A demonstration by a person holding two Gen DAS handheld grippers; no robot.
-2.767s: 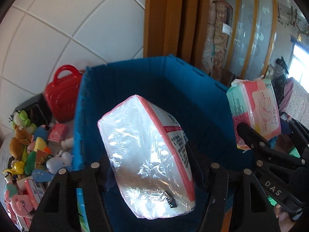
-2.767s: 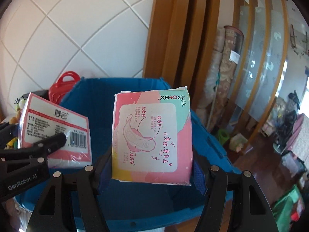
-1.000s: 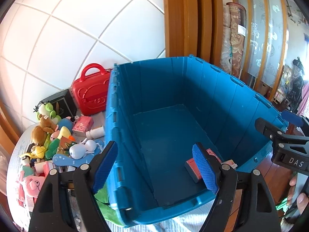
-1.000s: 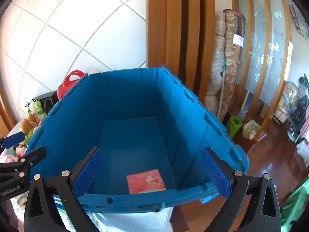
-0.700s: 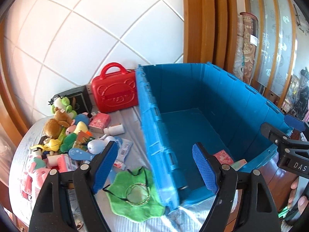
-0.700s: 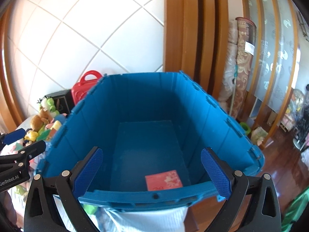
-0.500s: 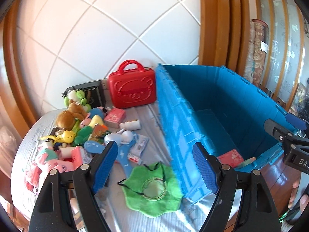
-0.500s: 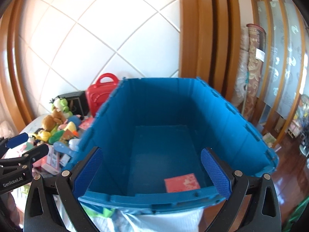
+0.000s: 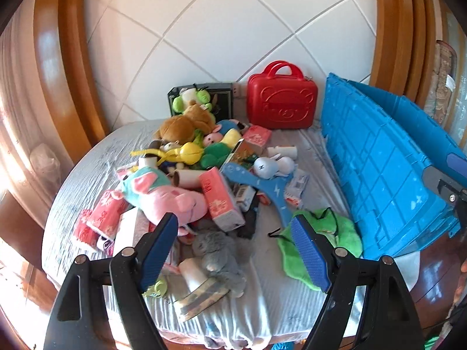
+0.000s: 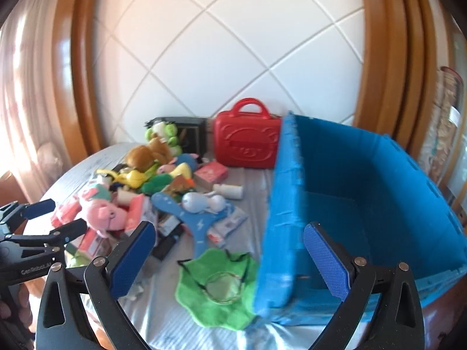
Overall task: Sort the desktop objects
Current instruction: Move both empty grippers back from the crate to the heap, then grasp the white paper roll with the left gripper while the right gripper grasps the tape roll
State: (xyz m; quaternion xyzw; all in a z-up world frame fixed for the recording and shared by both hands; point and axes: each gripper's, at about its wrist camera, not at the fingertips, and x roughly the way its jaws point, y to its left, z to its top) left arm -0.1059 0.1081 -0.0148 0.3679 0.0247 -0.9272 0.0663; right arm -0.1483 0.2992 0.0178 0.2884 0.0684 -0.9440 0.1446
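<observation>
A pile of toys and packets lies on the round table: a pink pig plush, a pink tissue pack, a grey plush, a blue dinosaur shape and a green cloth. The blue crate stands at the right, open; its inside shows in the right wrist view. My left gripper is open and empty above the near side of the pile. My right gripper is open and empty above the green cloth and the crate's left wall.
A red toy suitcase and a black box stand at the back against the tiled wall. A brown bear plush and a yellow toy lie behind the pile. The table edge is close below my grippers.
Both grippers dropped their packs into the crate, then swung left away from it. The toy pile now fills the left view; the crate has slid to the right.
</observation>
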